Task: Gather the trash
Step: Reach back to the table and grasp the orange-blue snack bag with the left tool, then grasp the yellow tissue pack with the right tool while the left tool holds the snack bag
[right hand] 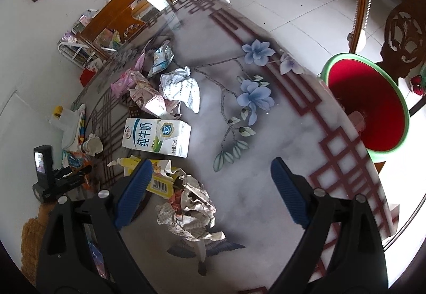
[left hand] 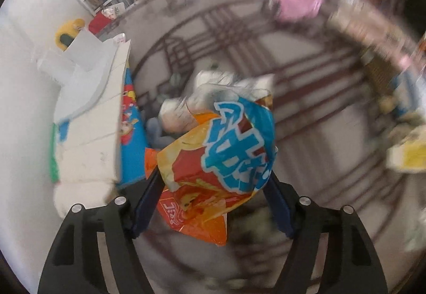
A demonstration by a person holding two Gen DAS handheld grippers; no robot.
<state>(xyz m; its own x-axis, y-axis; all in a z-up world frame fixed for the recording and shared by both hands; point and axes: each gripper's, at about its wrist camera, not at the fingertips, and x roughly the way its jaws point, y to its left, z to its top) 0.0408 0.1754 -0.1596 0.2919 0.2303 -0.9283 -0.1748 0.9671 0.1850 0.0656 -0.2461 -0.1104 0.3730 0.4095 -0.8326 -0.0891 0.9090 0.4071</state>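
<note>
My left gripper [left hand: 214, 182] is shut on an orange and blue snack bag [left hand: 221, 150] and holds it above the table; this view is blurred. The left gripper also shows at the far left of the right wrist view [right hand: 77, 172]. My right gripper [right hand: 210, 184] is open and empty above the round patterned table [right hand: 266, 160]. Just below its left finger lies crumpled newspaper [right hand: 189, 214] and a yellow wrapper [right hand: 159, 184]. A white milk carton [right hand: 157, 136] lies behind them. Further back lie a crumpled white paper [right hand: 181, 88], a pink box [right hand: 149, 99] and a foil bag [right hand: 161, 58].
A red basin with a green rim [right hand: 370, 104] stands off the table's right edge. A carved wooden chair [right hand: 402, 40] is behind it. A white wall [left hand: 24, 107] and stacked boxes [left hand: 90, 112] are at the left. A wooden cabinet [right hand: 117, 16] stands beyond the table.
</note>
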